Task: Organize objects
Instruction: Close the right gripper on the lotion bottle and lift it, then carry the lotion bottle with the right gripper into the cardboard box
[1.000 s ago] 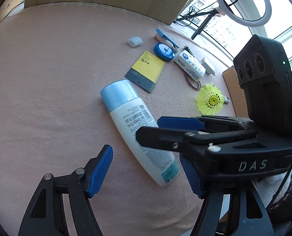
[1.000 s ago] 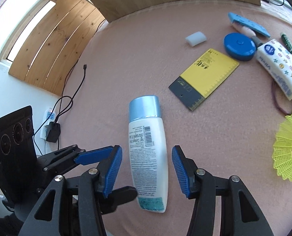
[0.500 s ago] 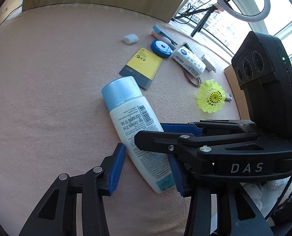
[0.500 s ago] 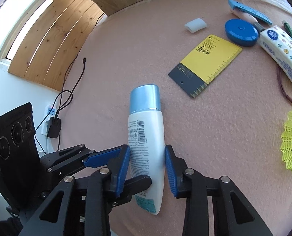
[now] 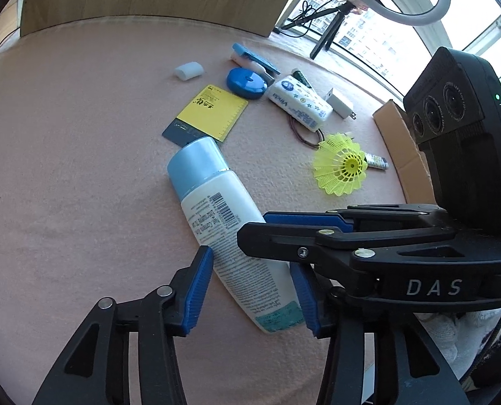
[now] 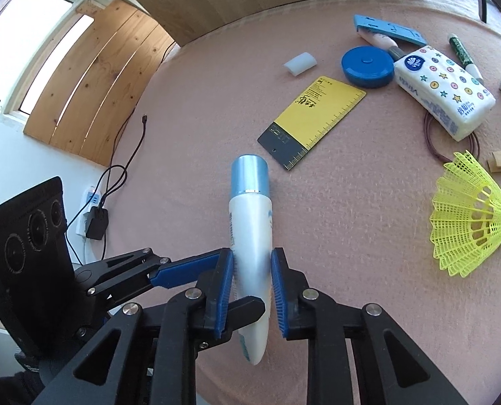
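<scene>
We see the right gripper [image 6: 252,290] pinching the white bottle [image 6: 252,233] at its lower body, above the pink table [image 6: 351,219]; the left gripper [image 5: 250,290] also clamps it with 2 blue pads.

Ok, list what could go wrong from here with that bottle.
1. Both the right tool and the left tool appear clamped on the bottle near its base; uneven pulls could twist it loose.
2. The grip sits far from the blue cap, so the long free end may droop or slip.
3. A wide swing could knock the shuttlecock or the yellow card.
</scene>
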{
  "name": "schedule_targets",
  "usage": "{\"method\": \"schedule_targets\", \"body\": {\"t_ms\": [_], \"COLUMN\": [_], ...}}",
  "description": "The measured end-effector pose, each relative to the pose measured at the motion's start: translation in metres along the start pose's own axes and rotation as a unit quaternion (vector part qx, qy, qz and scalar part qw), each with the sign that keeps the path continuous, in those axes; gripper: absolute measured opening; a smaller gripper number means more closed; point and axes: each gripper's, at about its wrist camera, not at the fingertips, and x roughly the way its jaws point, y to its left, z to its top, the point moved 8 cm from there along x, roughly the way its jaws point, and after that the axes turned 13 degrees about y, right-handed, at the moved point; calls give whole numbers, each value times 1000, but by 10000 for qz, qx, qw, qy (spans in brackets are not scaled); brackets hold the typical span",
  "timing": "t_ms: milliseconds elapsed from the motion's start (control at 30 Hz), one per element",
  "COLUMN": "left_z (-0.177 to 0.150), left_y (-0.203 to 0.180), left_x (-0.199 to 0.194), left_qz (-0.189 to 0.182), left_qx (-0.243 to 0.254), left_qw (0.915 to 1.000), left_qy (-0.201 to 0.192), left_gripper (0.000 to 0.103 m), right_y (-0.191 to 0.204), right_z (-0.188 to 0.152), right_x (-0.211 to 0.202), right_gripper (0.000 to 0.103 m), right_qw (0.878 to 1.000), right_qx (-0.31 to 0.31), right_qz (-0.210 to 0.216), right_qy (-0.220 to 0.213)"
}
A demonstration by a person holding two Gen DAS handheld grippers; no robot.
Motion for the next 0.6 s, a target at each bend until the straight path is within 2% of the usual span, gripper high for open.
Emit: {"method": "schedule_targets", "body": {"t_ms": [200, 367, 600], "left_z": [0, -1, -1], "left_y": [10, 13, -3], "left_x": [10, 12, 3], "left_qz": [-114, -220, -170], "left_qx": [-173, -207, -115], "left_qw": [9998, 9995, 9997], "left_qy": [43, -38, -135], "left_gripper": [60, 60, 59], "right_y": [0, 1, 2], "right_z": [2, 5, 0], "right_x": [11, 22, 16], "right_gripper": [28, 30, 28], "right_qw": [9997, 9994, 9999], "right_qx": [-49, -118, -50], "right_qz": [8, 27, 84], "right_qy": [240, 331, 142]}}
